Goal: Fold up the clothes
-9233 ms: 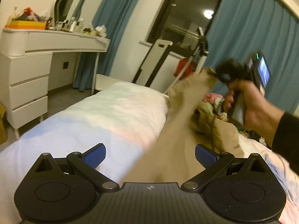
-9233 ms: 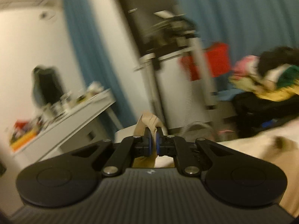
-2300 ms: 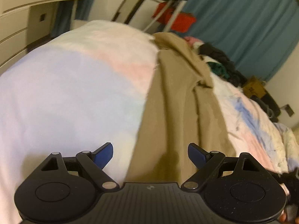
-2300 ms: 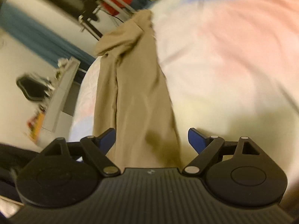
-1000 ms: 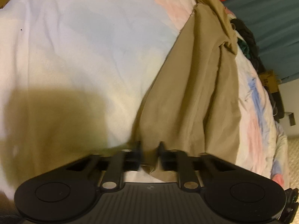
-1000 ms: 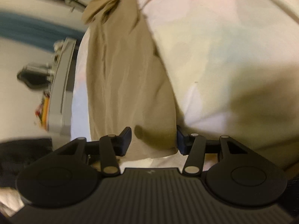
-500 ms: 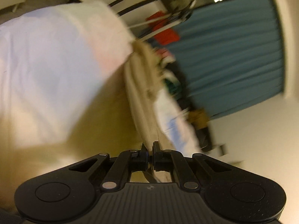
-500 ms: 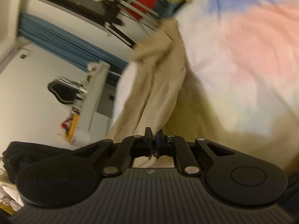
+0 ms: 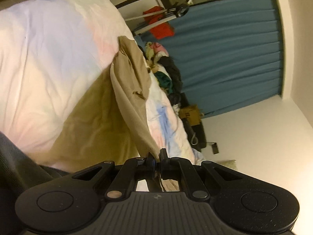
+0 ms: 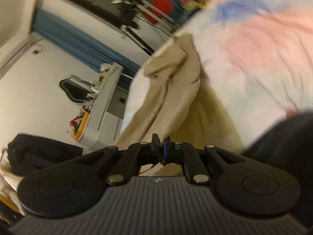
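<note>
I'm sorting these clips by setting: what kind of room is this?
Most likely a bedroom: a bed with a pastel duvet, blue curtains, and a white dressing table with a mirror.

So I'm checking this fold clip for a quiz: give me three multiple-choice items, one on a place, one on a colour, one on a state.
1. Where does the far end of the garment lie?
A. on the bed
B. on the floor
C. on the dresser

2. What colour is the garment?
A. red
B. tan
C. black

3. How are the left tongs and right tongs?
A. both open
B. one open
C. both shut on cloth

Answers: 1 A, its far end rests on the pastel sheet; 2 B, tan fabric in both views; 3 C, each pair pinches the near edge.
</note>
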`<state>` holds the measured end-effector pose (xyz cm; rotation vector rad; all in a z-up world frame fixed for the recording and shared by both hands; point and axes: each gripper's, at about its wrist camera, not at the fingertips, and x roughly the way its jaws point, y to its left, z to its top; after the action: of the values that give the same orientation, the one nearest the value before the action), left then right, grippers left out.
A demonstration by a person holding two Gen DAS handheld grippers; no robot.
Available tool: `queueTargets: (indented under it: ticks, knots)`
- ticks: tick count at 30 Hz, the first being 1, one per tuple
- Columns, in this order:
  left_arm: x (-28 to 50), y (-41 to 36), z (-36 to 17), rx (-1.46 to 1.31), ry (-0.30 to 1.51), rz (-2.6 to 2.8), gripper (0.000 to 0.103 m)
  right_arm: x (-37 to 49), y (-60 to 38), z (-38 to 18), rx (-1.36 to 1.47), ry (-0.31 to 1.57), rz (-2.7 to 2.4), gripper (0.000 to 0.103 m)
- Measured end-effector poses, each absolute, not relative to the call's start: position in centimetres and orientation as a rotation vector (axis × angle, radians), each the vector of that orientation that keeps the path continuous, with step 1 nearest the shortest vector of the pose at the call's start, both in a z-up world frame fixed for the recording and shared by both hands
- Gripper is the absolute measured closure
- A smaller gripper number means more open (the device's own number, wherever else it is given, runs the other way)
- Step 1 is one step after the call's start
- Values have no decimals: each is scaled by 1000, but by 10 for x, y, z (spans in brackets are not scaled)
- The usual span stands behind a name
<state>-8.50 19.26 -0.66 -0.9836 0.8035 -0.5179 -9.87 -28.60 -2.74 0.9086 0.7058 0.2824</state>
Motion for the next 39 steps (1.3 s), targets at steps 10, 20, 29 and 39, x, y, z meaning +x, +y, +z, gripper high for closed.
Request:
queueTargets:
  ticks: [10,20,29,39]
  knots:
    - [78,149,16,-839,795,-421,98,24,-284,-4,879,620,162,95]
    - [236,98,-24,-617,796,-273,98,188,-281,-50,775,692,20,95]
    - [265,78,-65,-379,760,-248,97,256,-273,-115,599,727,56,95]
    - [224,58,-48,-180,649,-224,48,238,-261,-89,458,687,66,88]
